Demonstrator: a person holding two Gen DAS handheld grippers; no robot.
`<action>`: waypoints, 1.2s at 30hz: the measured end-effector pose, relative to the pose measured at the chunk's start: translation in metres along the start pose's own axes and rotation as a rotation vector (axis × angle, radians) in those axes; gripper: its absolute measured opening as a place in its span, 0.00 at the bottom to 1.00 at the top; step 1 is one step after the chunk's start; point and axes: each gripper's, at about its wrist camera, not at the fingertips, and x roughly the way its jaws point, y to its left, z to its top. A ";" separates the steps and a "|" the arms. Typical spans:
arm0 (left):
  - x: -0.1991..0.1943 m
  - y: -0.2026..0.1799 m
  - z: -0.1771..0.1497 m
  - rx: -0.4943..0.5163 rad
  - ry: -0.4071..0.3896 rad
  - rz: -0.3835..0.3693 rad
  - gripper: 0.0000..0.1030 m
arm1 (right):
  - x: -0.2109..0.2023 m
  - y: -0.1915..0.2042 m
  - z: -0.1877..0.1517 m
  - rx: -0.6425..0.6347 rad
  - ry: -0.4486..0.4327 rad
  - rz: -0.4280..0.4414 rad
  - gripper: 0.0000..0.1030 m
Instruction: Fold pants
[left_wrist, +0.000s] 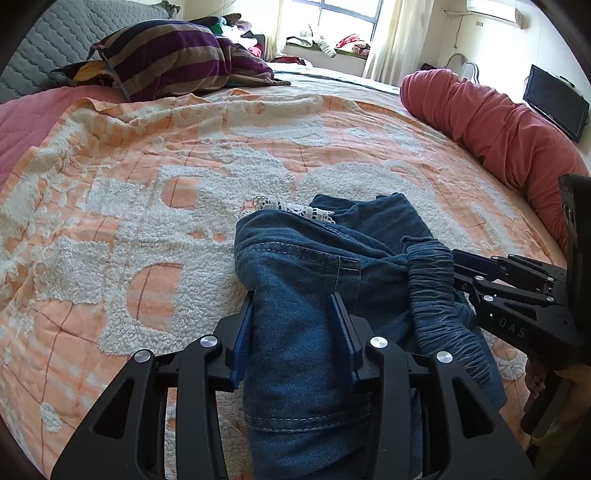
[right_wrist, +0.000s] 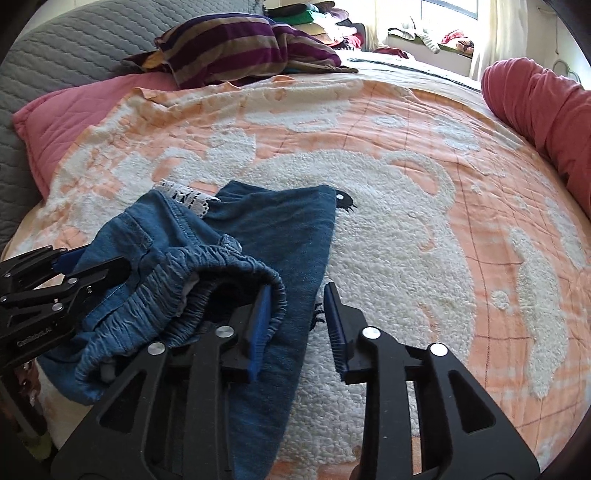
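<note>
The pants lie bunched on the bed, soft and floppy. The left gripper seems to squeeze a thick fold; the right gripper (beside the waistband) is open, holding nothing.

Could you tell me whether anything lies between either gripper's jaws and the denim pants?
Nothing visible does. The left gripper has a fold of the pants between its jaws, and the right gripper sits at the elastic waistband, one finger tucked inside it.
</note>
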 end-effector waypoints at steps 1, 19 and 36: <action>0.000 0.001 0.000 -0.003 0.001 -0.002 0.38 | 0.000 -0.001 0.000 0.002 0.001 -0.005 0.28; -0.003 0.002 -0.002 -0.016 0.003 -0.014 0.45 | -0.014 -0.001 -0.002 0.007 -0.040 0.016 0.59; -0.029 0.005 -0.002 -0.023 -0.039 -0.015 0.65 | -0.048 -0.006 -0.005 0.041 -0.135 0.029 0.83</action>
